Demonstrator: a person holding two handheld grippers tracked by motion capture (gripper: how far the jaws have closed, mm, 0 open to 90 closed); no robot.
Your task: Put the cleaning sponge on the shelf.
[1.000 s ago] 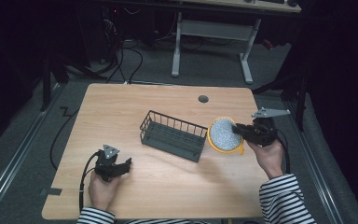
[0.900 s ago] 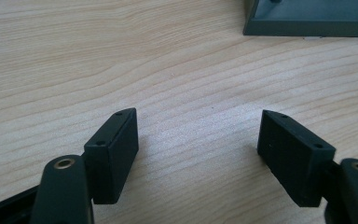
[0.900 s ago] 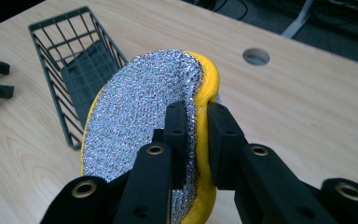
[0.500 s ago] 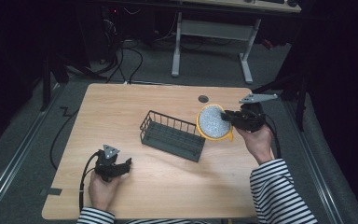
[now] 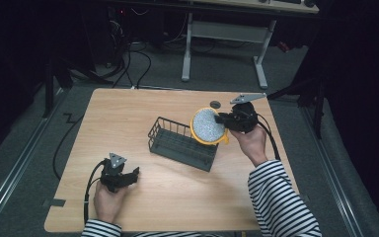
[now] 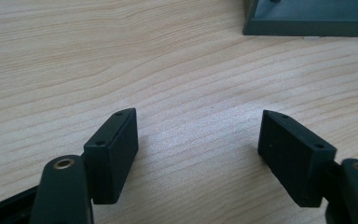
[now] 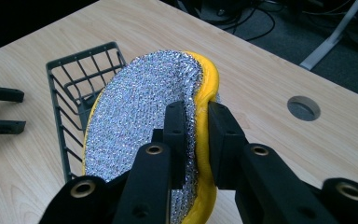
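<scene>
Right gripper [image 5: 223, 120] clenched on yellow sponge [image 5: 208, 126], silver face up, right of center, above wire basket [image 5: 182, 143] end. Left gripper [image 5: 134, 172] jaws apart, nothing between, lower left on table [image 5: 128, 108].

1. Looks like a lab or office test room, pretty dim.
2. Plain wooden table [image 5: 143, 106] with a cable hole [image 5: 215, 104].
3. Grey carpet, loose cables [image 5: 133, 54], a white-legged desk [image 5: 227, 47] behind.

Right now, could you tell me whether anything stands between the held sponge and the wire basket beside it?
Nothing visible does. The sponge, clamped on edge in the right hand-held gripper, hangs at the wire basket's right end, and the basket looks empty.
</scene>
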